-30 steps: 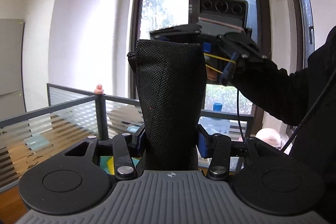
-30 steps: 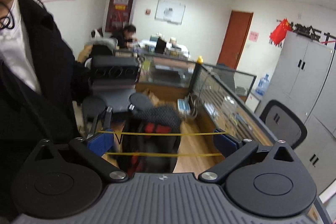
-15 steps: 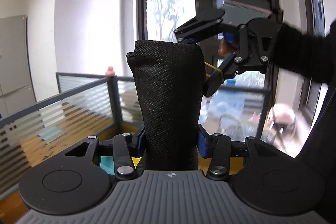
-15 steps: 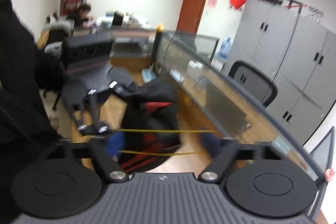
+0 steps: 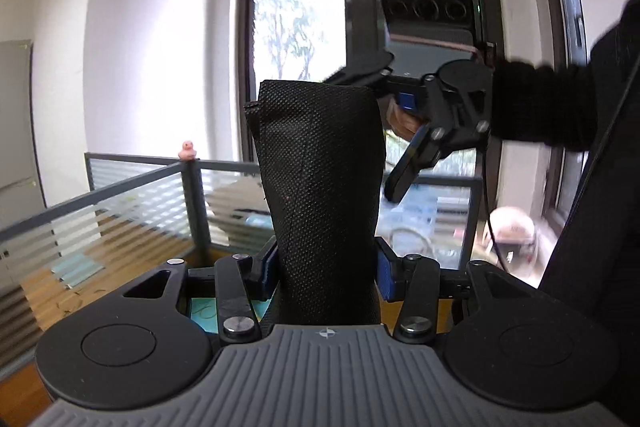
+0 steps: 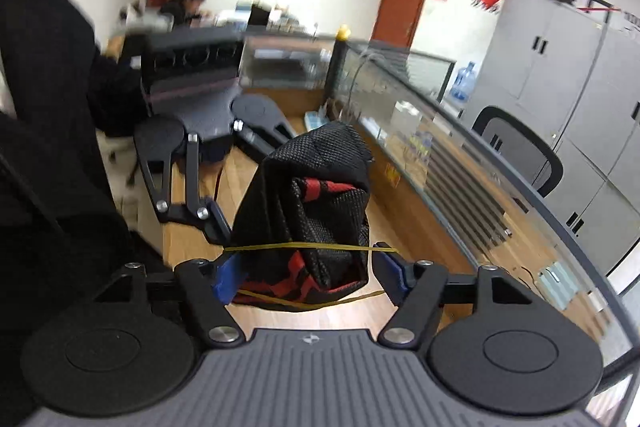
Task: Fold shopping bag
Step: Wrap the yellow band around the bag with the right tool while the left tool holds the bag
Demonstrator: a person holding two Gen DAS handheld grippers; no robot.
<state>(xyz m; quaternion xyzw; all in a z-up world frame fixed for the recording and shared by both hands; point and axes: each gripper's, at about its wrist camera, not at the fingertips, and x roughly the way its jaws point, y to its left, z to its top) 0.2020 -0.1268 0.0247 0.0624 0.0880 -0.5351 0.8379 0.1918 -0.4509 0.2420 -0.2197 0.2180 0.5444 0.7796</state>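
Where left tool [image 5: 326,269] grips, bag [image 5: 320,179] bottom hidden.

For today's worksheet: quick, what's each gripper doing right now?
Left gripper: closed on the folded shopping bag.
Right gripper: open around the bag's end, jaws just moving.

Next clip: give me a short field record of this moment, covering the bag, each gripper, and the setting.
item: black woven fabric shopping bag, folded into a bundle, red trim showing in the right wrist view
left gripper: shut on the bag, blue pads pressing its sides
right gripper: open, jaws just reopening slightly, bag end between them, pads not clearly pressing
bag position: held in the air, standing upright from the left gripper
setting: office with a wooden desk and glass partition
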